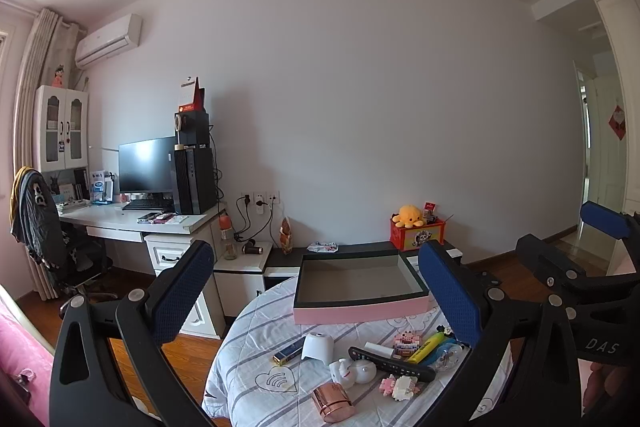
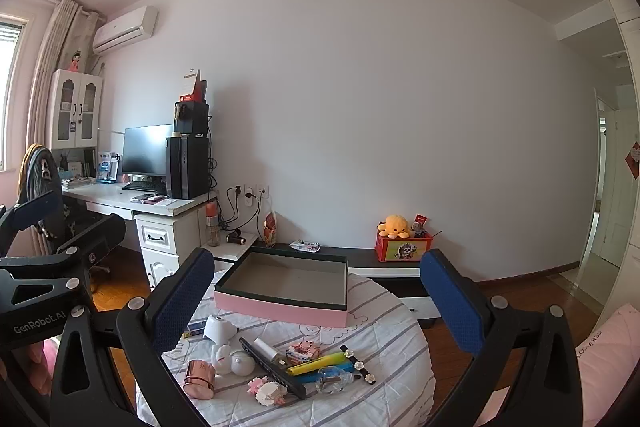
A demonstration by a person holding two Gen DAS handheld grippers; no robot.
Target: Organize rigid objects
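With both my left hand-held gripper (image 1: 316, 291) and right hand-held gripper (image 2: 316, 297) spread wide and empty, the rose-gold cylinder (image 2: 199, 378) at seven o'clock on the surface (image 2: 384, 311) looks slick and light, best pinched across its middle.

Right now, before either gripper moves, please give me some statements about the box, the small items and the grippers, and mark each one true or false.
1. The pink box already holds several items. False: only its bare inside shows.
2. The rose-gold cylinder lies on the striped cloth, outside the box. True.
3. The left gripper is shut on the yellow highlighter. False: its jaws stand wide apart and hold nothing; the highlighter lies on the cloth.
4. The right gripper is open and holds nothing. True.
5. The yellow plush toy sits among the items on the cloth. False: it sits on the red box by the wall.
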